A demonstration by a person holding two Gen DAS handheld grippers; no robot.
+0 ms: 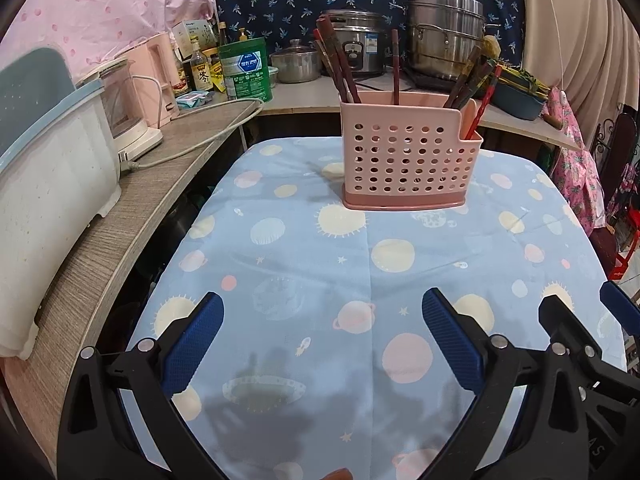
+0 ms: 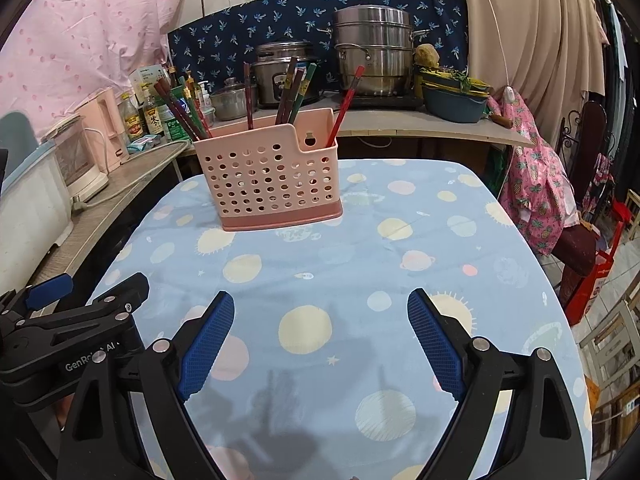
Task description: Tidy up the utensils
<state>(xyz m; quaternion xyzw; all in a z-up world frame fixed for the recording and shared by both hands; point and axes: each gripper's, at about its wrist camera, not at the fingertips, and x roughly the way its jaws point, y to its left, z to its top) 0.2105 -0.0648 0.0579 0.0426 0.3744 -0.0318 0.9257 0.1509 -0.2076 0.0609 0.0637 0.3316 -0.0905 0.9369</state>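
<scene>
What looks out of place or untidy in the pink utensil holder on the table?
The pink utensil holder stands upright on the tablecloth, undamaged. The chopsticks in its tall part lean apart in different directions, not bundled. One red chopstick stands alone in the low side compartment. Nothing is spilled.

We see both views evenly and brightly lit, with colours a little washed. Soft dark shadows fall on the tablecloth (image 1: 304,240) at the near edge of the desk, so the light comes from above and behind. Fisheye distortion bends the counter (image 1: 132,208) and darkens the corners. The steel steamer pot (image 2: 374,50) shows mild glare.
</scene>
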